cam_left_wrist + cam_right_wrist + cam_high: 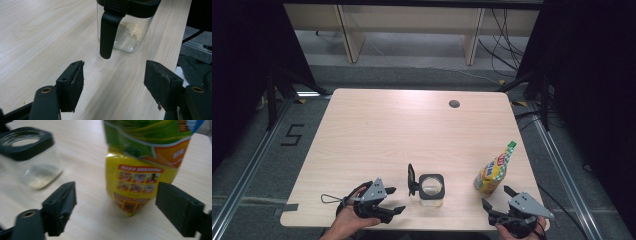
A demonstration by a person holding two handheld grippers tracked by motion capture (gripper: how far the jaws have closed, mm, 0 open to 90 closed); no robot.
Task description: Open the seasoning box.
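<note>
Pouch [493,172] stands low right in the high view, just ahead of my right gripper [496,199], whose jaws gape wide and empty. I judge I should slide them level around its lower body and squeeze gently so it stays upright. My left gripper [393,200] waits open and empty beside the lidless jar [431,189] at the bench [377,130] front edge.

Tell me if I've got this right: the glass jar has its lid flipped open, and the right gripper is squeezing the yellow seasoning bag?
Not quite. The right gripper is open, with the yellow seasoning bag standing free beyond its jaws, as the right gripper view shows. The glass jar does have its lid flipped open.
</note>
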